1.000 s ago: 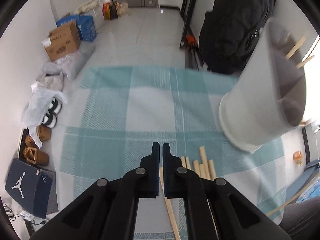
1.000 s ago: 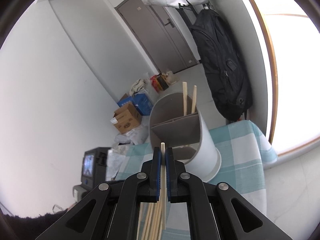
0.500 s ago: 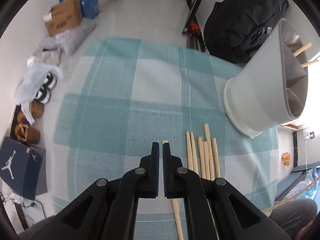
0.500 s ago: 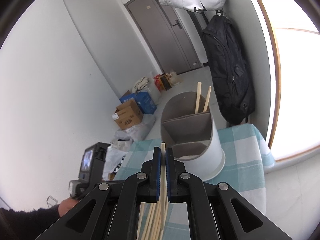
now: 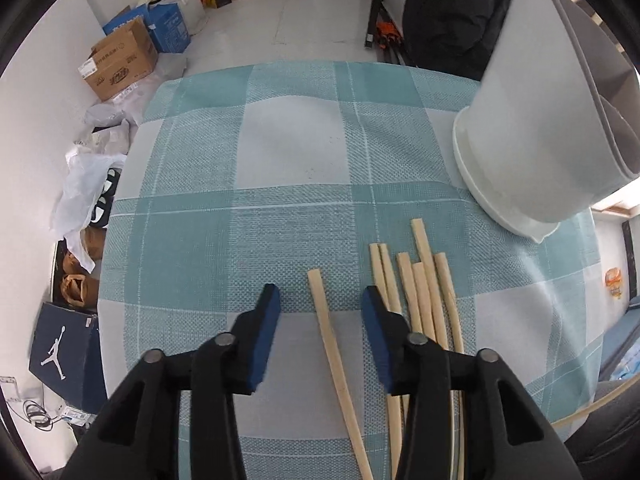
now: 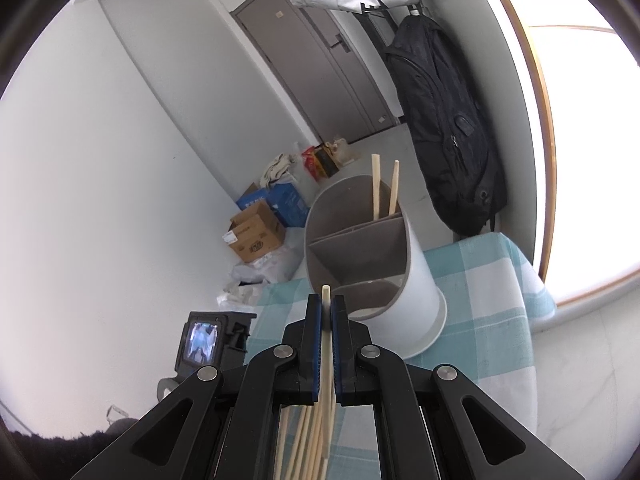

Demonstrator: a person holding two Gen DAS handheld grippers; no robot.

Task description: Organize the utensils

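My left gripper is open, low over the teal checked cloth, its jaws on either side of a single wooden chopstick. Several more chopsticks lie side by side just to its right. The white divided utensil holder stands at the right of the cloth. My right gripper is shut on one chopstick, tip pointing at the holder, which has two chopsticks in its far compartment. The loose chopsticks show below it.
The cloth's edges fall away at left and far side. Cardboard and blue boxes, bags and shoes sit on the floor to the left. A black backpack hangs by the window behind the holder. A door is at the back.
My left gripper has opened and dropped towards the cloth, straddling the single chopstick. My right gripper, still shut on its chopstick, has shifted slightly relative to the holder.
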